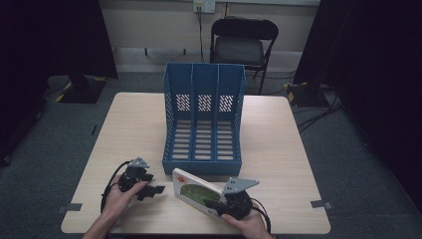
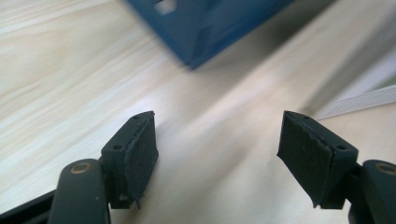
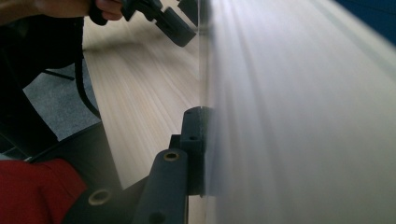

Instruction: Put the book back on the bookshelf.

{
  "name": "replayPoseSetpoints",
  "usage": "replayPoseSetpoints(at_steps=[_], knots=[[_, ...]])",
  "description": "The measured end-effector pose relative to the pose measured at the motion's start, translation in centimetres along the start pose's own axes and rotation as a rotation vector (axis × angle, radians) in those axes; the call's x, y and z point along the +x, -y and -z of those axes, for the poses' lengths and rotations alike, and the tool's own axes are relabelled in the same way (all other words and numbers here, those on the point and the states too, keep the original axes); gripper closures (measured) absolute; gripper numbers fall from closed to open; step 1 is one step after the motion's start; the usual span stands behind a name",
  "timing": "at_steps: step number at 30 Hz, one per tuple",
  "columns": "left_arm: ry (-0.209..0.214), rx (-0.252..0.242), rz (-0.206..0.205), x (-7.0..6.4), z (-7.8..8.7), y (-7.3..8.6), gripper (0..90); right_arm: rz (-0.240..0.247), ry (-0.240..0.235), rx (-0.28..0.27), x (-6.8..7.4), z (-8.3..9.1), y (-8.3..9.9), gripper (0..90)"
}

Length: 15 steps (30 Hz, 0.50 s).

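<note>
The right gripper (image 1: 219,205) has its fingers clamped on the near end of the book (image 1: 191,191), tilted just in front of the blue file rack (image 1: 203,164); its long axis runs left-forward; the left gripper (image 1: 155,189), fingers apart, rests beside it on the surface (image 1: 278,164).

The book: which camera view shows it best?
The high view: the book appears whole, tilted, clamped by the right gripper. The right gripper view gives a blurred close surface, the left gripper view just a pale edge.
</note>
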<state>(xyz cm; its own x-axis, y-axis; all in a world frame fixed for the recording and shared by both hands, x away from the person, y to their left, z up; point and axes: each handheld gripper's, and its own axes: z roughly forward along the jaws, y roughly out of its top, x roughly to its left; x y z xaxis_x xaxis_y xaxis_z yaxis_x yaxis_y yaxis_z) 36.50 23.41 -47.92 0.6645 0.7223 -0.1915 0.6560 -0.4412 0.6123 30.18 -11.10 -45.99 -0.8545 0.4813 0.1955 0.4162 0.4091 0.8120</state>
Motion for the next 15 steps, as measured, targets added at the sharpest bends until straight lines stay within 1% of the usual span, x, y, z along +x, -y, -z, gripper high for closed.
replayPoseSetpoints(at_steps=[1,2,3,4,6,7,8,10,11,13,14,15], knots=[[-0.02,0.01,0.004,0.3,0.0,0.1,27.7,-0.002,0.0,-0.003,0.0,0.1,0.0,76.2],[-0.03,0.002,0.014,0.5,0.0,0.1,27.4,-0.005,-0.001,-0.006,0.0,0.1,0.0,76.2],[-0.046,-0.003,0.012,0.6,0.0,0.1,26.0,-0.009,-0.007,-0.009,-0.1,0.2,-0.1,76.2],[-0.062,-0.006,0.013,0.7,-0.1,0.1,24.2,-0.013,-0.002,-0.011,-0.1,0.2,-0.1,76.2],[-0.065,-0.013,0.013,0.8,-0.1,0.1,23.5,-0.009,0.005,-0.006,-0.1,0.3,-0.2,76.2],[-0.074,-0.012,0.01,0.8,-0.2,0.1,23.3,-0.01,0.006,-0.007,-0.1,0.3,-0.2,76.2],[-0.094,-0.023,0.015,0.8,-0.3,0.2,22.6,-0.009,0.005,-0.008,-0.1,0.3,-0.2,76.2],[-0.111,-0.023,0.006,0.9,-0.4,0.2,20.9,-0.006,0.007,-0.012,-0.1,0.5,-0.3,76.2],[-0.127,-0.032,0.009,1.0,-0.4,0.2,20.7,-0.006,0.007,-0.013,-0.1,0.6,-0.4,76.2],[-0.169,-0.039,-0.008,1.1,-0.6,0.4,20.0,-0.004,0.009,-0.02,0.0,0.8,-0.5,76.2],[-0.182,-0.041,-0.011,1.1,-0.7,0.4,18.7,-0.003,0.01,-0.026,0.0,1.0,-0.6,76.2],[-0.205,-0.037,-0.032,1.2,-0.8,0.5,17.4,-0.003,0.01,-0.03,0.0,1.1,-0.7,76.2]])
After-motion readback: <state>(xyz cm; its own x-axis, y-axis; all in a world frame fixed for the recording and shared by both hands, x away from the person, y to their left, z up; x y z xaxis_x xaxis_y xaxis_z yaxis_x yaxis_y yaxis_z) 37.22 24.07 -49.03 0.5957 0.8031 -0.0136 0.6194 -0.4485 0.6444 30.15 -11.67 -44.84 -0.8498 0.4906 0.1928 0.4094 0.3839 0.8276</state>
